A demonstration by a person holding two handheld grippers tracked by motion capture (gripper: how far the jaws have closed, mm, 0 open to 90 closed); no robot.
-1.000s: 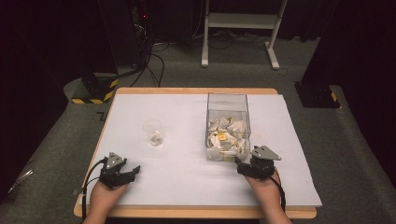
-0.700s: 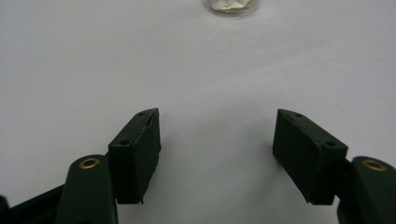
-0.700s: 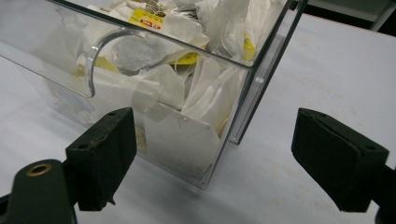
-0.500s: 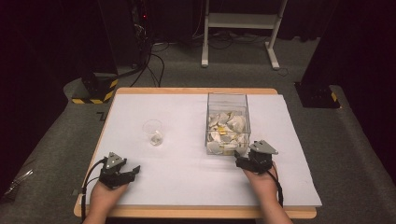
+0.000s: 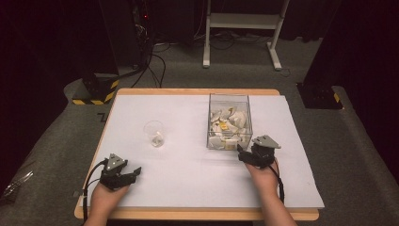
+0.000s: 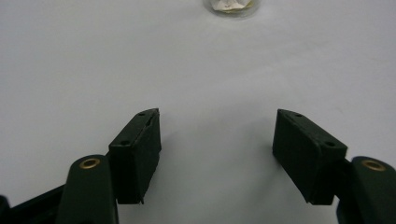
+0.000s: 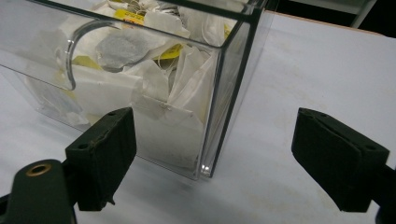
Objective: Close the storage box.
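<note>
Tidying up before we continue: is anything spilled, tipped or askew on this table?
Nothing stands out. The clear box of tea bags stands upright, the small cup too, with one tea bag inside; nothing lies loose on the white table.

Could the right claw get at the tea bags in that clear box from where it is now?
Probably yes. The right claw stands open at the near corner of the clear box, whose top looks open. Its wall blocks a straight reach, so the tea bags must be taken from above.
</note>
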